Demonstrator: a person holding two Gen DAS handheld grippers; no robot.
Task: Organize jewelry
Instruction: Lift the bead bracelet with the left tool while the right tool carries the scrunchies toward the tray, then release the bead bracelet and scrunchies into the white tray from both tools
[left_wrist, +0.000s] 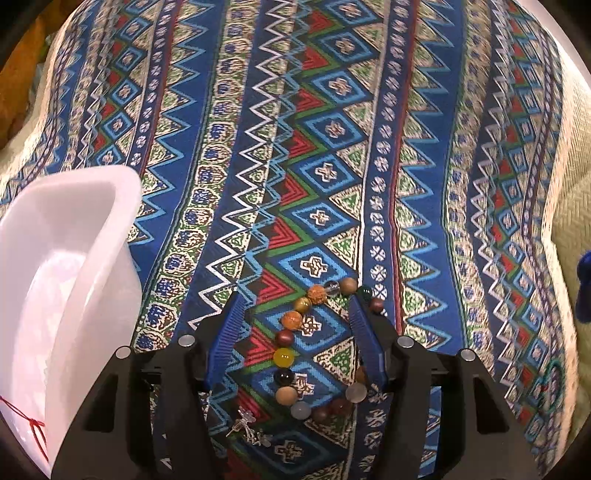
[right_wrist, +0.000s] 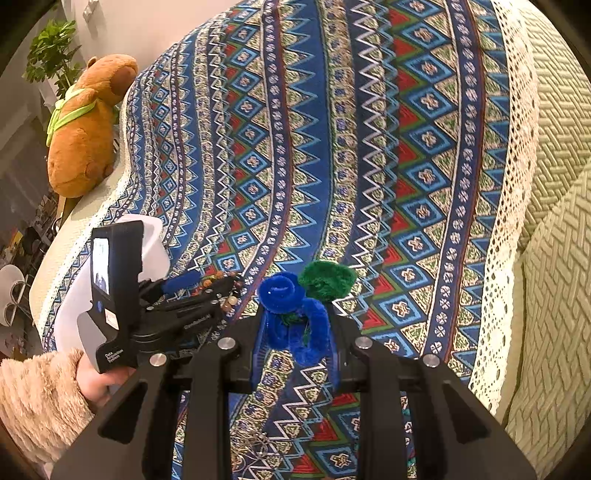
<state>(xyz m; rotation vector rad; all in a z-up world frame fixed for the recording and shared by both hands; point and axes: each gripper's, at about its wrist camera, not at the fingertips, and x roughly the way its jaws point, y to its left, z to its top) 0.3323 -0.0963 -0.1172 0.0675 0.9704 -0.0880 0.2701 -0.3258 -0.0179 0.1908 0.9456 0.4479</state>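
Observation:
A bead bracelet (left_wrist: 295, 332) of brown, amber and yellow beads lies on the patterned cloth. My left gripper (left_wrist: 295, 299) is open with its blue fingers on either side of the bracelet; its right finger lies over the bead loop. A small silver piece (left_wrist: 251, 424) lies just below the beads. My right gripper (right_wrist: 295, 317) is shut on a fuzzy blue and green ornament (right_wrist: 295, 310) and holds it over the cloth. The left gripper also shows in the right wrist view (right_wrist: 207, 291), down on the beads (right_wrist: 225, 295).
A white plastic box (left_wrist: 92, 258) stands at the left, with a red thread (left_wrist: 33, 424) inside it. A brown plush toy (right_wrist: 88, 125) sits at the far left edge of the cloth. A green textured cushion (right_wrist: 554, 258) lies to the right. Silver pieces (right_wrist: 255, 446) lie below the right gripper.

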